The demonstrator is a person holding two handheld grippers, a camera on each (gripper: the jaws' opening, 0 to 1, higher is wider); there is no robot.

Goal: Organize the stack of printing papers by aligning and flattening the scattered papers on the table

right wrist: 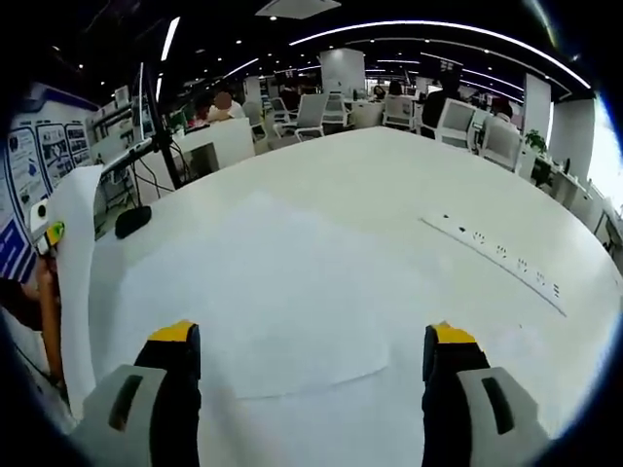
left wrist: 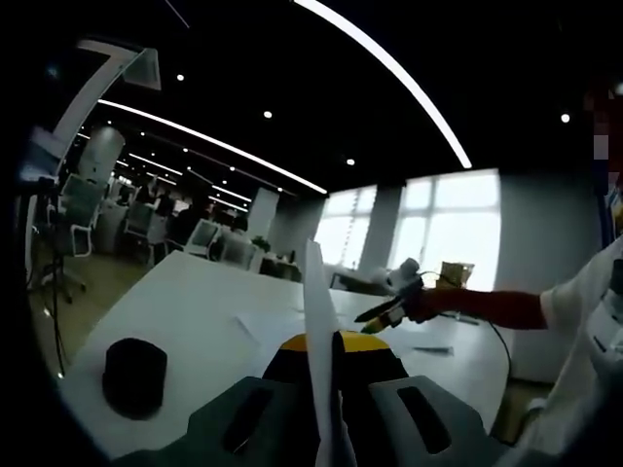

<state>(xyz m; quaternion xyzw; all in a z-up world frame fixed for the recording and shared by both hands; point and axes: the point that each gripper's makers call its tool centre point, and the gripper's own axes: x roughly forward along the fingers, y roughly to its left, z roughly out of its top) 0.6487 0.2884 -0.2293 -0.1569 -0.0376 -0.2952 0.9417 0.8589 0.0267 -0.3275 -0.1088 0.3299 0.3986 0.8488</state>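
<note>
Presently one sheet of paper [left wrist: 318, 331] stands edge-on between the closed jaws of the left gripper [left wrist: 326, 389], lifted above the white table [left wrist: 185, 302]. More sheets [right wrist: 292, 292] lie flat on the table before the right gripper [right wrist: 311, 365], whose jaws are spread wide and hold nothing. A dark round object [left wrist: 134, 375] sits near the table's edge.

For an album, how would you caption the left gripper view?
Left gripper pinching an upright paper sheet edge-on above a white table.
</note>
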